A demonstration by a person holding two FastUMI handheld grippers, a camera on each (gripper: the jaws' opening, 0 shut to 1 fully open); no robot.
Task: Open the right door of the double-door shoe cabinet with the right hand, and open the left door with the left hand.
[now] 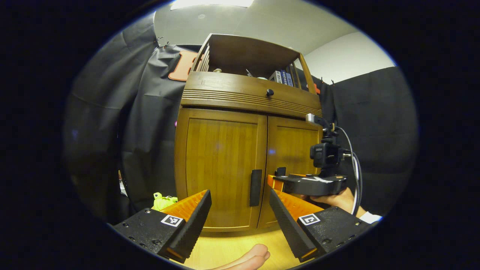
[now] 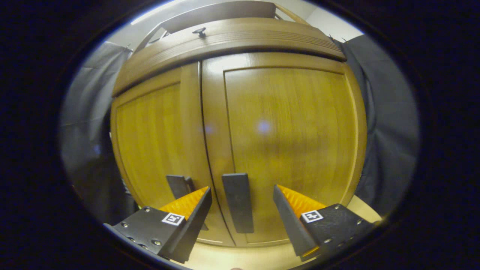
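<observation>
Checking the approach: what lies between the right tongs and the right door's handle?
Nothing: in the right gripper view the handle stands between the open right tongs, untouched.

The left gripper view looks from low down and somewhat back, tilted upward at the front of the shoe cabinet (image 1: 240,150), taking in both doors, the drawer band and the open shelf (image 1: 247,56) above. The right gripper (image 1: 275,180), held in a hand (image 1: 339,198), shows ahead to its right, close to the right door (image 1: 290,150). The right gripper view sits very near that door (image 2: 288,146), facing it squarely, its handle (image 2: 238,202) between the spread fingers. Both views share the two doors, their dark handles and the drawer knob (image 2: 198,31).
</observation>
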